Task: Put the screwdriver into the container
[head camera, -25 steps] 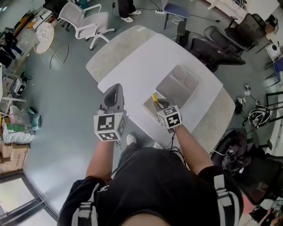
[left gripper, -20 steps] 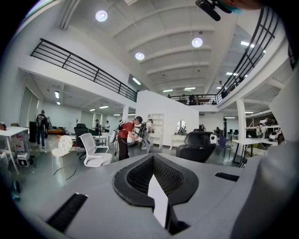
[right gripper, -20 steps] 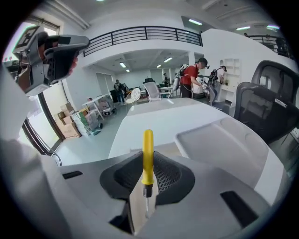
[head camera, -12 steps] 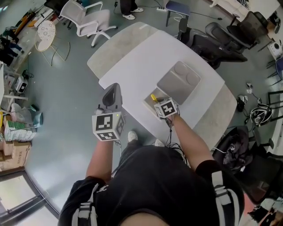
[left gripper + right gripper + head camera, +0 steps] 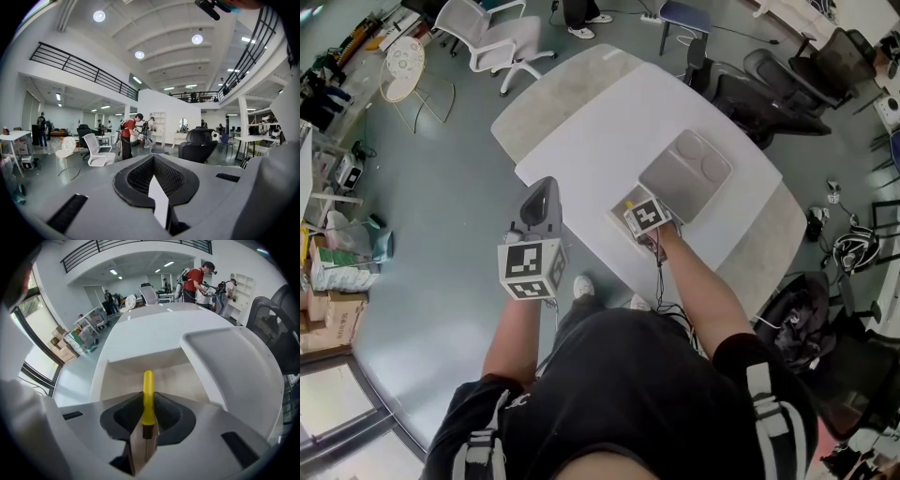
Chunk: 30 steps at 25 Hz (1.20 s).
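Your right gripper point(image 5: 144, 434) has its jaws partly closed on the screwdriver point(image 5: 148, 397), clamping it where the yellow handle meets the dark shaft. The handle points to 12 o'clock, out over the open container point(image 5: 140, 361). I judge the tool to be light and stiff, but the handle looks smooth and round, so it may swivel in a pinch this near its end. A hold farther up the handle would likely sit steadier. Your left gripper point(image 5: 157, 199) has its jaws together on nothing and hangs off the table's edge, at 9 o'clock from the right one.

The table point(image 5: 600, 131) is white, flat and smooth. A shallow grey tray point(image 5: 686, 173) lies just beside the container at 2 o'clock. Around it are grey floor, office chairs point(image 5: 492, 42), and people well apart from you.
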Each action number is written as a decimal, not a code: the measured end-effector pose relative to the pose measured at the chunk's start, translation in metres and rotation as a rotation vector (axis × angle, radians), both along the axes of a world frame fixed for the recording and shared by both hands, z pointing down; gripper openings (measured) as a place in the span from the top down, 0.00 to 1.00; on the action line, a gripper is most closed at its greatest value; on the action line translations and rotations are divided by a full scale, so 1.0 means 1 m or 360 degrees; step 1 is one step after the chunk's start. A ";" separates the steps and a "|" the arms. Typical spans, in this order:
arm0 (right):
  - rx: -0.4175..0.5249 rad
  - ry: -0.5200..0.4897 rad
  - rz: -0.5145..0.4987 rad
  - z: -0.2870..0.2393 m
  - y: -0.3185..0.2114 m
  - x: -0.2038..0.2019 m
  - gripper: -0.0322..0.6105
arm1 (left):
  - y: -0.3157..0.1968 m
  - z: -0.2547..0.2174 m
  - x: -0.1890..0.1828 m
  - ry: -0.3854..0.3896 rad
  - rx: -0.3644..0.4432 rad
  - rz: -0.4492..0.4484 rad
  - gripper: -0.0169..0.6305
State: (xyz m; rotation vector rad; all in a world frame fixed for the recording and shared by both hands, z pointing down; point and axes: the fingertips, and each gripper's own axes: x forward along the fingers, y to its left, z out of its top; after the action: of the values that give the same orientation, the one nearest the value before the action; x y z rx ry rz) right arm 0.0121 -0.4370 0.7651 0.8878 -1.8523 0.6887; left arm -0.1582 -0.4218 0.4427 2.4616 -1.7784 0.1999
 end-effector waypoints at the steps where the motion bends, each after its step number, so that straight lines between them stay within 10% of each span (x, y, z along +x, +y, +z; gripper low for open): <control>1: -0.0006 0.0011 -0.0004 0.002 -0.002 -0.001 0.85 | 0.000 0.000 -0.001 -0.0006 -0.0001 -0.0003 0.96; 15: 0.0056 -0.0160 0.0036 -0.028 -0.003 -0.009 0.74 | -0.003 -0.001 -0.004 -0.0012 -0.0005 0.0004 0.96; 30: 0.1068 -0.0453 0.0276 -0.209 -0.024 0.037 0.92 | -0.023 -0.006 0.048 -0.0004 0.0033 0.0218 0.96</control>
State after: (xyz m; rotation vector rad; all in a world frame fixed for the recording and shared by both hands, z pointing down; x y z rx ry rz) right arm 0.0491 -0.4605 0.5565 1.4496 -2.3332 0.2916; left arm -0.1101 -0.4449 0.4364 2.6006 -1.6217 0.1958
